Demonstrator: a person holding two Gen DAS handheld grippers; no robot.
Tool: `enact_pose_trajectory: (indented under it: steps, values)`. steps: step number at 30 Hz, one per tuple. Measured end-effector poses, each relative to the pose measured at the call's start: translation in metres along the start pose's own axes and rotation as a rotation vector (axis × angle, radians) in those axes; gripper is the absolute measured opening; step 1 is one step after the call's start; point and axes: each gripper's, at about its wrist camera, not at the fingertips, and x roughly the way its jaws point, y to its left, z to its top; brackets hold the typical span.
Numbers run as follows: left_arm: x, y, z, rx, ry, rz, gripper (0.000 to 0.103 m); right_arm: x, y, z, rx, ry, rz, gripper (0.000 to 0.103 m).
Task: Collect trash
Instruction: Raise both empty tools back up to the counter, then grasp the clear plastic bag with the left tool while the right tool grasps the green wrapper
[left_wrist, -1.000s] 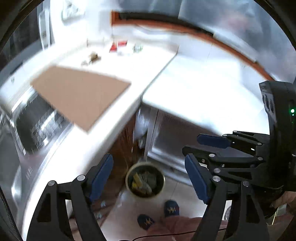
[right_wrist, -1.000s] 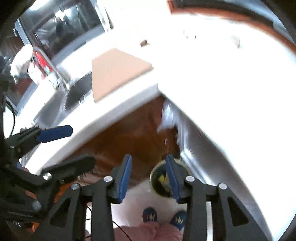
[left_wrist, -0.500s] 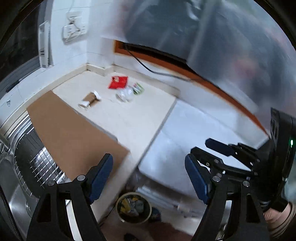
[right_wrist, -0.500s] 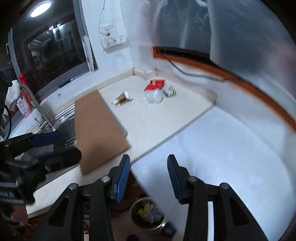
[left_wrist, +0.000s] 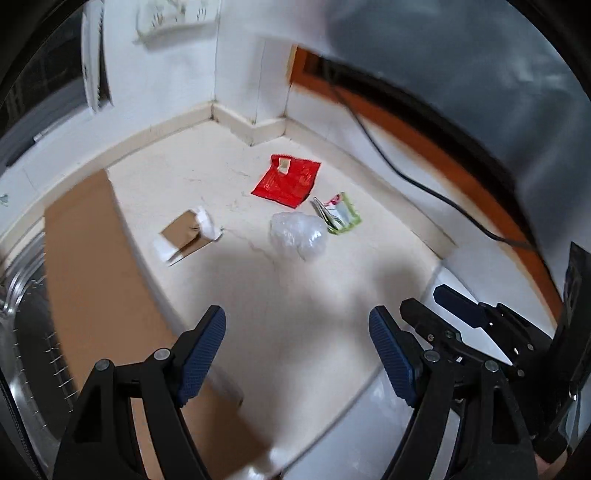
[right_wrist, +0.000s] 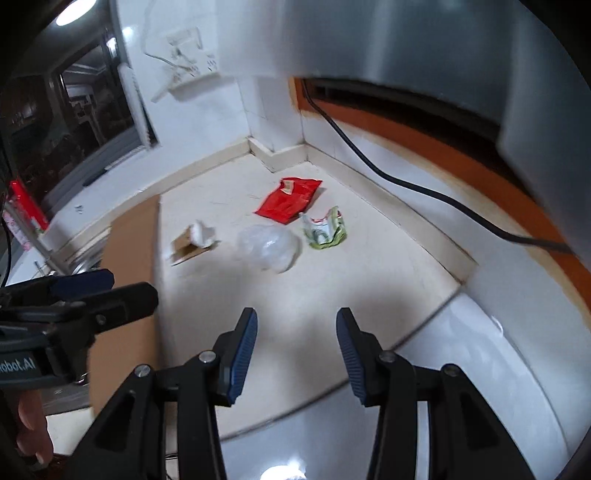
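Observation:
Trash lies in the far corner of a cream countertop (left_wrist: 288, 288): a red wrapper (left_wrist: 286, 181) (right_wrist: 290, 199), a green-and-white wrapper (left_wrist: 338, 214) (right_wrist: 325, 230), a crumpled clear plastic bag (left_wrist: 299, 234) (right_wrist: 269, 247) and a torn brown cardboard piece with white tissue (left_wrist: 188, 234) (right_wrist: 194, 240). My left gripper (left_wrist: 297, 345) is open and empty, hovering above the counter short of the trash. My right gripper (right_wrist: 293, 341) is open and empty, also short of the trash; it shows at the right of the left wrist view (left_wrist: 454, 310).
A large brown cardboard sheet (left_wrist: 96, 280) (right_wrist: 129, 266) lies at the left, partly over a steel sink (left_wrist: 22, 332). A black cable (right_wrist: 406, 184) runs along the right wall. A white appliance top (right_wrist: 424, 398) adjoins the counter's near edge.
Both grippers swung up from facing the floor and trash bin to facing the countertop, then moved closer to the trash in the corner. The bin is out of view now.

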Motion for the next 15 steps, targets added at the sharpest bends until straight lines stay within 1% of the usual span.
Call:
enact_pose_trajectory:
  steps: [2,5,7,12,15]
  values:
    - [0.03,-0.002,0.013,-0.021,0.021,0.022,0.078,0.02,-0.009,0.007,0.004,0.015,0.003,0.045]
    - [0.063,-0.002,0.025,-0.051,0.045,0.031,0.078,0.053,-0.023,0.017,0.025,0.039,0.007,0.045]
    - [0.084,-0.001,0.034,-0.073,0.049,0.044,0.078,0.067,-0.03,0.021,0.034,0.046,0.017,0.045]
    - [0.124,0.0,0.05,-0.107,0.082,0.062,0.078,0.087,-0.038,0.028,0.024,0.05,0.027,0.045]
    - [0.14,0.001,0.058,-0.111,0.092,0.075,0.078,0.094,-0.042,0.033,0.018,0.053,0.026,0.05]
